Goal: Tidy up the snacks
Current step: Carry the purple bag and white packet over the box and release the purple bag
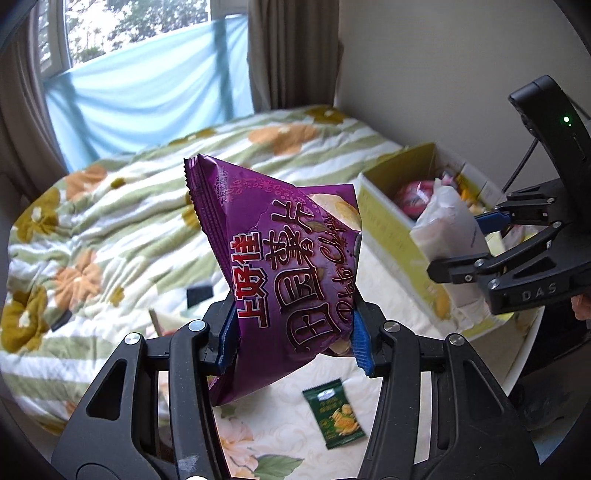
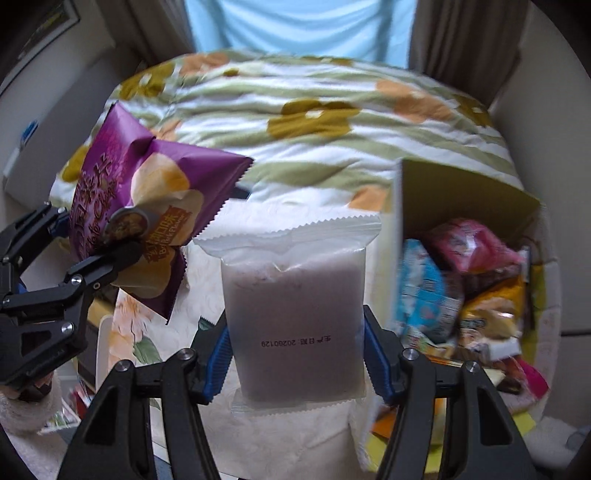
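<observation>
While the left gripper (image 1: 291,332) pinches the light, crushable purple chip bag (image 1: 280,266), the right gripper (image 2: 295,354) clamps the soft, slippery white packet (image 2: 295,295) at its sides.

Floral quilt (image 1: 110,206) over bed; brown curtains (image 1: 291,55); daylit window (image 1: 122,22); cream wall (image 1: 424,62).

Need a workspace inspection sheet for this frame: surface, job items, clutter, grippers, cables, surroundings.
Surface: bed with floral quilt.
Job's things: purple chip bag and white sealed packet both held in the air; cardboard box holds assorted snacks; green snack packet lies on the bed.
Clutter: small black object on the quilt.
Grippers: left gripper shut on the chip bag; right gripper shut on the white packet.
Cables: black cable behind the right gripper.
Surroundings: window, curtains, wall.
</observation>
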Demonstrator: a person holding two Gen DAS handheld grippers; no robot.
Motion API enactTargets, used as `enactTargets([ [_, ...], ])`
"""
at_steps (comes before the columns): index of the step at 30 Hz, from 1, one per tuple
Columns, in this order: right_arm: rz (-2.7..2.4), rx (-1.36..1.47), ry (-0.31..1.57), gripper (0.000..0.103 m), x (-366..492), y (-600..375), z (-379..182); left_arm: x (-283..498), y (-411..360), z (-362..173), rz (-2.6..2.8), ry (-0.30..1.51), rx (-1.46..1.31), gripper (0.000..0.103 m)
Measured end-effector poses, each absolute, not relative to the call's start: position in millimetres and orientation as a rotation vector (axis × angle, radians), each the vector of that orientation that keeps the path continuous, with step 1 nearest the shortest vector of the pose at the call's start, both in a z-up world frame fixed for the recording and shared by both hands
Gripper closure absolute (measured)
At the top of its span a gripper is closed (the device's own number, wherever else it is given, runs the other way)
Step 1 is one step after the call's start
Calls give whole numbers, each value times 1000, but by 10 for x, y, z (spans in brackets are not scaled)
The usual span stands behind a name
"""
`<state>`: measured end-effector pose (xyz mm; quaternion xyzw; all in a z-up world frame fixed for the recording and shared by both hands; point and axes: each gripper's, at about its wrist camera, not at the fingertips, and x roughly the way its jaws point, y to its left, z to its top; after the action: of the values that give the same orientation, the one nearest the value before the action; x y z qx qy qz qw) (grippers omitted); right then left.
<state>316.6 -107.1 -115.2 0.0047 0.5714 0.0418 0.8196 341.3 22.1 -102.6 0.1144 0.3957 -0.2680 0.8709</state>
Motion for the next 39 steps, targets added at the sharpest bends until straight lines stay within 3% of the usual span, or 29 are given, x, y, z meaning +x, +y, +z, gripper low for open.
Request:
enactTargets([
  [9, -48, 28, 1122, 45, 3012, -1927, -698, 3495, -557, -656, -630, 789, 218, 57],
  [22, -23, 20, 1099, 45, 3058, -3219, -853, 3821, -2157, -1138, -563, 955, 94, 55],
  [24, -7, 34, 1115, 45, 3124, -3400, -925, 3886, -2306, -1238, -539, 980, 63, 45],
  [25, 0, 37, 1124, 45, 3152, -3465, -956, 3897, -2360, -1277, -523, 989, 53, 25],
  [27, 23, 45, 1141, 45, 3177, -3557, -1011, 3867, -2418, -1321, -470, 987, 46, 0],
  [39, 133, 118, 1163, 45, 3134, -3638, -1261, 3272, -1898, -1279, -303, 957, 28, 1],
])
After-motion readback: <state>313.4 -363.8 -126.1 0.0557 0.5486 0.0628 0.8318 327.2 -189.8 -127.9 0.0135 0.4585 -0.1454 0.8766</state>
